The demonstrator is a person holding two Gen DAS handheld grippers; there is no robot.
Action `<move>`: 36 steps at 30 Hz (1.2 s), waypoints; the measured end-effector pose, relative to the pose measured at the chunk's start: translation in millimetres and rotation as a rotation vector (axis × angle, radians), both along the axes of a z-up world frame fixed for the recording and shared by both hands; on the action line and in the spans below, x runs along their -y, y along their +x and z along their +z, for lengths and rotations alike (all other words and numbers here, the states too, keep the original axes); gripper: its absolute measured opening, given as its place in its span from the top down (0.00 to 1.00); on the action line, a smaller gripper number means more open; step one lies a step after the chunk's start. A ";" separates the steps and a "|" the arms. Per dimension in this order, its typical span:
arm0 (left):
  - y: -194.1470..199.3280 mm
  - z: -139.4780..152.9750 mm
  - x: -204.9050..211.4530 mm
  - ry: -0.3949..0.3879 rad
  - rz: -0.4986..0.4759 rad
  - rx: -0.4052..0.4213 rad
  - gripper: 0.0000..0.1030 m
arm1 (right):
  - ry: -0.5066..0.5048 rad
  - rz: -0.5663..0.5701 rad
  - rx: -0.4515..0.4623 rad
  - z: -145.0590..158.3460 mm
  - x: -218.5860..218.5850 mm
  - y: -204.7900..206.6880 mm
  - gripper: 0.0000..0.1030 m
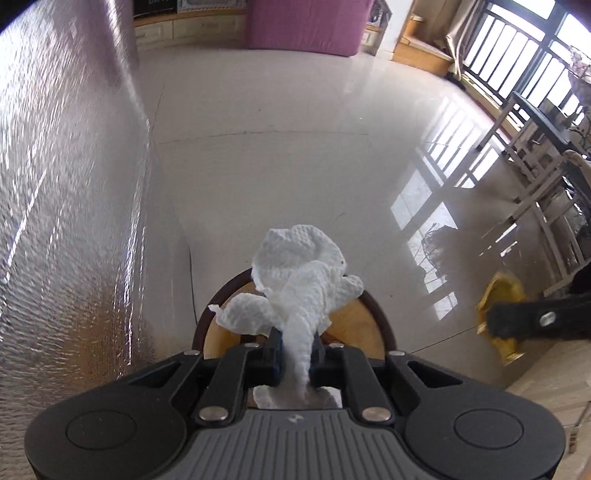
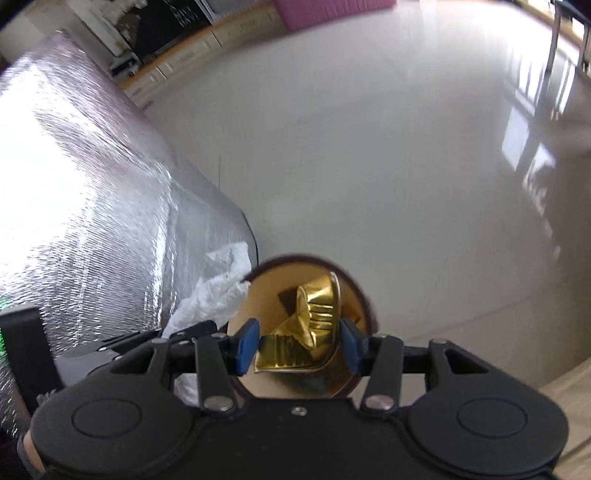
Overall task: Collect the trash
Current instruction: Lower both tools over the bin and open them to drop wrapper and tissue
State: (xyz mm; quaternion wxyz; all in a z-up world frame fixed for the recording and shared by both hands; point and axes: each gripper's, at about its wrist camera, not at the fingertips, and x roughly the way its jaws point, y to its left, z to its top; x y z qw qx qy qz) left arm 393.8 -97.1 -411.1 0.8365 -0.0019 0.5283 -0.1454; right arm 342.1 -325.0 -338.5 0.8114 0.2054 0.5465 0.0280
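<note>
My left gripper [image 1: 295, 356] is shut on a crumpled white paper towel [image 1: 299, 273], which sticks up above its fingers and hides part of a round wooden bin [image 1: 364, 334] with a dark rim below. My right gripper [image 2: 298, 343] is shut on a crushed gold foil wrapper [image 2: 306, 325], held right over the bin's [image 2: 354, 291] open mouth. In the right wrist view the paper towel [image 2: 214, 291] and the left gripper's fingers [image 2: 192, 332] sit just left of the bin. In the left wrist view the gold wrapper [image 1: 502, 295] and a right finger [image 1: 535, 319] show at the right edge.
A silver, foil-covered surface [image 1: 66, 184] fills the left side, ending next to the bin. Glossy white tile floor [image 1: 295, 129] stretches ahead. A pink sofa [image 1: 306, 26] stands far back, and chairs [image 1: 546, 166] and a railed window lie to the right.
</note>
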 end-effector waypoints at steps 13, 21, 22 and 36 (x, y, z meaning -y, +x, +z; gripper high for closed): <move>1.5 -29.7 -2.5 0.020 -0.067 0.003 0.87 | 0.114 -0.091 -0.209 -88.2 -15.6 13.4 0.31; -1.6 -55.2 31.5 0.033 -0.265 0.023 0.87 | 0.146 -0.144 -0.154 -75.0 -0.5 14.3 0.31; -1.7 -58.4 34.1 0.031 -0.277 0.020 0.87 | 0.145 -0.142 -0.150 -73.9 -0.2 15.0 0.31; -1.8 -80.8 10.6 0.002 -0.212 -0.157 0.22 | 0.143 -0.119 -0.166 -77.0 -0.1 22.2 0.31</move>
